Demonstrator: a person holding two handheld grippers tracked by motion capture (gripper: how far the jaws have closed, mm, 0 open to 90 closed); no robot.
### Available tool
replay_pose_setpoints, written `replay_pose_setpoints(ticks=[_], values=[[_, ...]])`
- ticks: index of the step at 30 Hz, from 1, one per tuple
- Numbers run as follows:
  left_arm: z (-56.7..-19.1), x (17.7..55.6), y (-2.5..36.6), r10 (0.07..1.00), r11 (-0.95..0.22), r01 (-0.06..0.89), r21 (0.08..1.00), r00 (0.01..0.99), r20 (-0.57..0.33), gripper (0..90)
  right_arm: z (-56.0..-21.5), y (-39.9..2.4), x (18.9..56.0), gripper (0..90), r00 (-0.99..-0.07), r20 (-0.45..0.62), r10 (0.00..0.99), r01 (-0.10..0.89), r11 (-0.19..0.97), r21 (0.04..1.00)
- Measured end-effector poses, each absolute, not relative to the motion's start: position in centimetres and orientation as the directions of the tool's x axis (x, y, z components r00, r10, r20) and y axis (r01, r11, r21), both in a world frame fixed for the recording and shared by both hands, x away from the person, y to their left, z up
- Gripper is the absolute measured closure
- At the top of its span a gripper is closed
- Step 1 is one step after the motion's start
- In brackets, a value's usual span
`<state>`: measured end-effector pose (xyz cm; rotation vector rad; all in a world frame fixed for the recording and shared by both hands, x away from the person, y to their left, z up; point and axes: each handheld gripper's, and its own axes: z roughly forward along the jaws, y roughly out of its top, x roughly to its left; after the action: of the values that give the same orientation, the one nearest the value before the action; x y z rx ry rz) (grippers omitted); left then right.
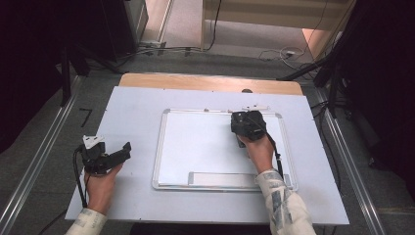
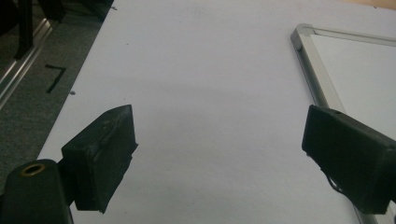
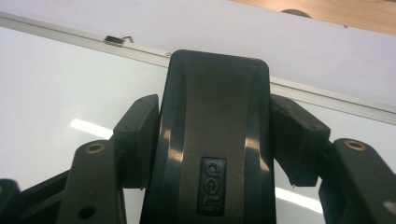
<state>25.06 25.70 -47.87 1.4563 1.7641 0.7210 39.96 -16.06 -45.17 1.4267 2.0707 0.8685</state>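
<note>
I am holding a black deli whiteboard eraser [image 3: 215,140] in my right gripper [image 1: 248,123], the jaws pressing on its two long sides, and it is sitting over the upper right part of the whiteboard [image 1: 195,142], close to the top frame edge [image 3: 327,95]. The board looks clean wherever I can see it, so I judge I am either wiping the far corner or about to lift away. To do this well, I am keeping the eraser flat to the surface, so the felt bears evenly, and I am minding the aluminium frame so the eraser does not catch on it. My left gripper [image 1: 105,155] is resting with its jaws wide apart and empty on the pale table cover [image 2: 196,93], just left of the board. If the board starts sliding, I should be bracing its left frame [image 2: 310,70] with that one.
</note>
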Motion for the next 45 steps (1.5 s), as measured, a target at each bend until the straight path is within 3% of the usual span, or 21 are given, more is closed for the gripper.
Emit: replay_pose_setpoints(ticks=[45], values=[[-47.9, 25.1, 25.7, 0.979, 0.202, 0.572, 0.795, -0.096, -0.18, 10.0, -45.5, -22.2, 41.7, 36.0, -0.21, -0.043, 0.977, 0.675, 0.177, 0.716]])
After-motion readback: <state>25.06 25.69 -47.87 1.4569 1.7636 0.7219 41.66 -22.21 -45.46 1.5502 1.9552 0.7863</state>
